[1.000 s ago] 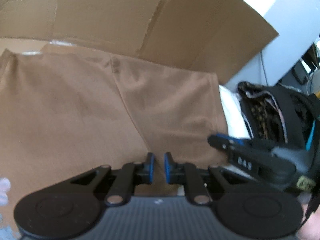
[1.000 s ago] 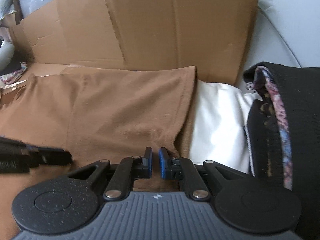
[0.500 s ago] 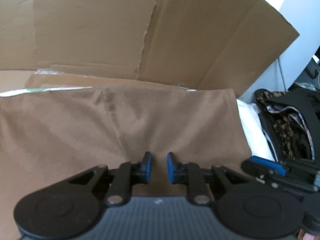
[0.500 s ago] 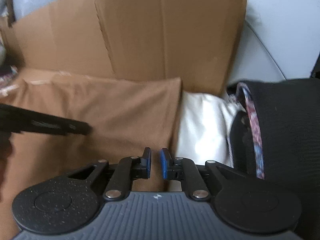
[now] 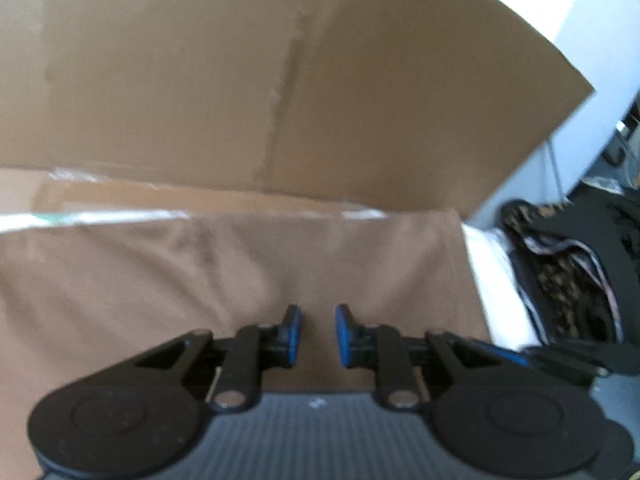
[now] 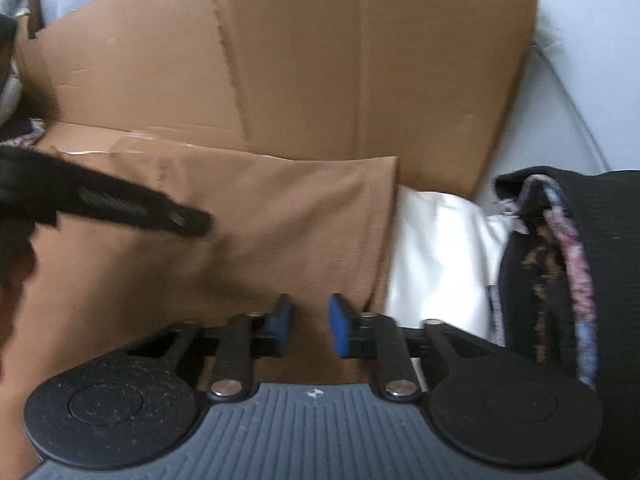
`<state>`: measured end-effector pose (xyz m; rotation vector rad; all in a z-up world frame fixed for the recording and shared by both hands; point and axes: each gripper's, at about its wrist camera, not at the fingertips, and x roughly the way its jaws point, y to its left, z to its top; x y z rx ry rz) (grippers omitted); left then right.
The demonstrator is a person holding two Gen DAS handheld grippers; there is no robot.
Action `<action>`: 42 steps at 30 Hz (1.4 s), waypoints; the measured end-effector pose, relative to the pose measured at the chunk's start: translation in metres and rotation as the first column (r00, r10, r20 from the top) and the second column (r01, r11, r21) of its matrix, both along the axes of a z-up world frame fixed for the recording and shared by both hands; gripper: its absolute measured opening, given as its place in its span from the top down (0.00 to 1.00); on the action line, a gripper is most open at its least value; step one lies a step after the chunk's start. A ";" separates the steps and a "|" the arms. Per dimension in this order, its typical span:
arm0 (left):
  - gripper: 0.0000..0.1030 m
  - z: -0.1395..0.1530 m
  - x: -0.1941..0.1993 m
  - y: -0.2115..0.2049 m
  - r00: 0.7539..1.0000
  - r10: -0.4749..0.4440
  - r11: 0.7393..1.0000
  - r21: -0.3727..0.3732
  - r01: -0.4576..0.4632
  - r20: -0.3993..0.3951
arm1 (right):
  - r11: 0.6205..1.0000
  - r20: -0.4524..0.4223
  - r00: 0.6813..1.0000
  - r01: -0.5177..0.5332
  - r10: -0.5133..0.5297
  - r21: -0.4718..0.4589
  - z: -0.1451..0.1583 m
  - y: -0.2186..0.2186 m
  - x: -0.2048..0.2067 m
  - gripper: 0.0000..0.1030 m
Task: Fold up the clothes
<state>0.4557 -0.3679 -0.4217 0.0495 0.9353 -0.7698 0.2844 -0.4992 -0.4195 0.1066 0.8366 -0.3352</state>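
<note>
A brown garment [image 5: 240, 272] lies spread flat on cardboard, its right edge straight. My left gripper [image 5: 317, 334] hovers over the garment's near part, open by a narrow gap, with only cloth below showing between the blue pads. My right gripper [image 6: 309, 328] hangs over the garment's [image 6: 300, 220] near right corner, also open a little and pinching nothing. The left gripper [image 6: 188, 222] shows in the right wrist view as a dark blurred arm above the cloth at the left. A finger of the right gripper [image 5: 536, 354] pokes in at the lower right of the left wrist view.
A tall cardboard sheet [image 5: 280, 80] stands behind the garment as a back wall [image 6: 360, 60]. A white cloth [image 6: 436, 264] lies just right of the brown edge. Further right sits a black garment with patterned lining [image 6: 560, 260]. A pale wall rises behind.
Both grippers' jaws have parted slightly. The left gripper has slid rightward over the garment, reaching further into the right wrist view. The right gripper has stayed in place.
</note>
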 end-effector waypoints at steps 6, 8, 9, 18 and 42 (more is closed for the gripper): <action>0.81 0.002 0.028 0.010 0.997 0.078 0.997 0.023 -0.078 -0.005 | 0.999 -0.024 1.000 -0.009 0.008 -0.031 -0.002 0.004 0.000 0.79; 0.81 -0.001 0.034 0.010 0.997 0.082 0.996 0.032 -0.082 -0.007 | 0.999 -0.026 1.000 -0.013 0.012 -0.033 -0.003 0.003 -0.001 0.79; 0.81 -0.003 0.037 0.006 0.997 0.083 0.996 0.038 -0.082 -0.005 | 0.999 -0.028 1.000 -0.016 0.015 -0.035 -0.003 0.003 -0.001 0.80; 0.82 -0.011 0.063 -0.010 0.994 0.108 0.993 0.048 -0.108 0.006 | 0.999 -0.033 0.999 0.038 -0.039 -0.039 -0.003 -0.005 -0.009 0.79; 0.52 0.081 0.043 0.182 0.966 0.164 0.965 0.171 -0.199 0.200 | 0.998 0.117 0.991 -0.058 0.060 -0.016 0.040 0.042 -0.011 0.52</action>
